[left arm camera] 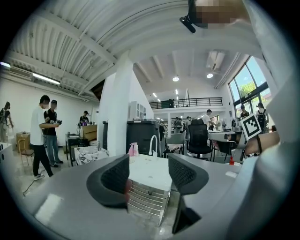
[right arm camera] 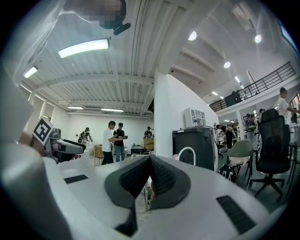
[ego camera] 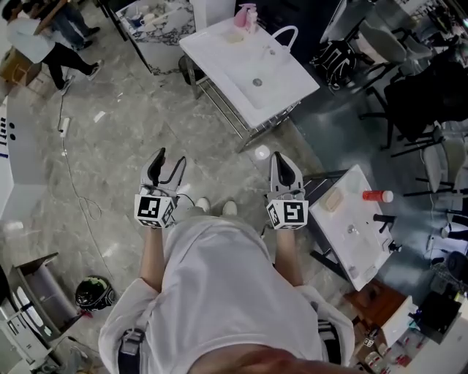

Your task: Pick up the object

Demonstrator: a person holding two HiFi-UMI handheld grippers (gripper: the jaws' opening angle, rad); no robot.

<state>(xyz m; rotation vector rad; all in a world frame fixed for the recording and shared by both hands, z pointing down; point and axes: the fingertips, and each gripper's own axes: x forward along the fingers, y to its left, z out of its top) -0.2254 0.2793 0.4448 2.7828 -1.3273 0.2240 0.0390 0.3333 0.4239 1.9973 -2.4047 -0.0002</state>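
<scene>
The person's white shirt (ego camera: pixel 219 277) fills the bottom of the head view, and both grippers are held out level just in front of it, above the bare floor (ego camera: pixel 124 124).

The left gripper (ego camera: pixel 167 166) has its jaws apart with nothing between them; through the gap shows only the distant white surface (ego camera: pixel 281 88) with its basin. The right gripper (ego camera: pixel 282 163) has its jaws together at the tips and holds nothing.

The task does not say which object is meant. The likeliest is the pink bottle (ego camera: pixel 247 17), which stands upright near the far edge of that surface, well ahead of both grippers and beside the tap (ego camera: pixel 287 35). A red-capped bottle (ego camera: pixel 377 196) lies on a smaller side surface (ego camera: pixel 355 245), just to the right of the right gripper.

Risks, as I judge them:
- **Wrong item:** with two candidates in view, either gripper could go for the wrong one.
- **Tipping:** the pink bottle looks tall and light, so a closed right gripper or an off-centre approach could knock it into the basin or off the back edge.
- **Snagging:** the tap arches close by and could catch a jaw.
- **Tripping:** a cable (ego camera: pixel 69 164) trails on the floor to the left of the left gripper.
</scene>
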